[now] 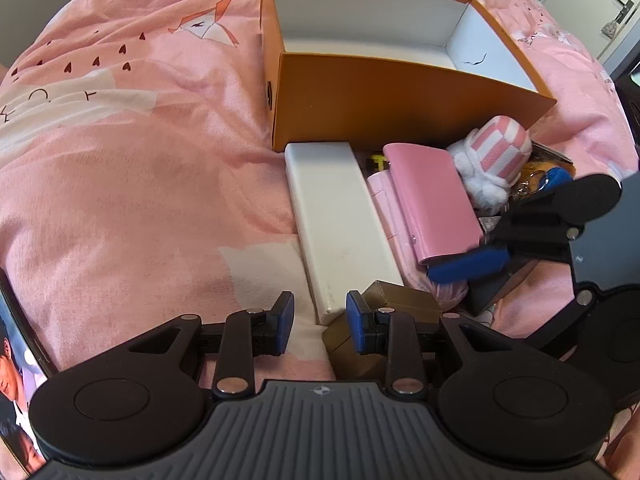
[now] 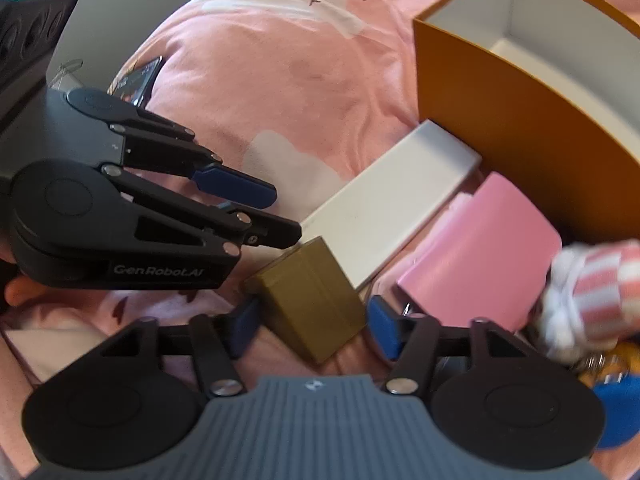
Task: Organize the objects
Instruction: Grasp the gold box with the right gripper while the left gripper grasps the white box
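Note:
An open orange box with a white inside lies on the pink bedspread; it also shows in the right wrist view. Against its near wall lie a long white box, a pink wallet, a striped plush toy and a small gold box. My left gripper is open, its jaws on either side of the white box's near end. My right gripper is open around the gold box; the frame is blurred.
A pink bedspread covers the bed. A photo booklet lies at the left edge. Blue and yellow keyrings lie beside the plush toy. A door stands at the far right.

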Action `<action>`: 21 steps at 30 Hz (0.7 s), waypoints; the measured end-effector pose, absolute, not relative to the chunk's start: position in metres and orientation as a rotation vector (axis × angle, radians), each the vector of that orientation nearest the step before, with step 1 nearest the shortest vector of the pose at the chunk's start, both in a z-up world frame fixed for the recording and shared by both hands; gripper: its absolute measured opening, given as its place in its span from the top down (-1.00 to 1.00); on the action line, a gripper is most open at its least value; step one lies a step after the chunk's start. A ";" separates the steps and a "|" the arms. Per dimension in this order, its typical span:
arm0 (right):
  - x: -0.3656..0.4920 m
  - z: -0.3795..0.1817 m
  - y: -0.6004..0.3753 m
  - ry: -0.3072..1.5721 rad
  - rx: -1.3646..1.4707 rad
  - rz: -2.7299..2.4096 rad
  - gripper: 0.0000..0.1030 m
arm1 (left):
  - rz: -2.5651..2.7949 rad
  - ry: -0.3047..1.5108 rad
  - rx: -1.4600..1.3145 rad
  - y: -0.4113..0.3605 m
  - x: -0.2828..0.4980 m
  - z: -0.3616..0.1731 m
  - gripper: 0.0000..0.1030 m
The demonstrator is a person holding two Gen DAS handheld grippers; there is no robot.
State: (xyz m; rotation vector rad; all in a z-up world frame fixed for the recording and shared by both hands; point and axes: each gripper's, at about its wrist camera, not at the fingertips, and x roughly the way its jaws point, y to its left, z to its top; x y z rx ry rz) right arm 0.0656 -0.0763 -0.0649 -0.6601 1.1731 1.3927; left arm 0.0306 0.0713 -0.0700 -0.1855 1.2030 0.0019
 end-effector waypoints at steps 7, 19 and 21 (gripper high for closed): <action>0.065 -0.072 -0.062 1.162 -0.725 1.472 -0.32 | 0.016 1.212 -0.179 0.071 0.035 -0.077 0.33; 0.070 -0.042 -0.084 1.100 -0.667 1.441 -0.21 | 0.050 1.116 -0.220 0.077 0.039 -0.064 -0.01; 0.076 -0.034 -0.092 1.085 -0.644 1.413 -0.09 | 0.060 1.099 -0.227 0.077 0.042 -0.062 -0.08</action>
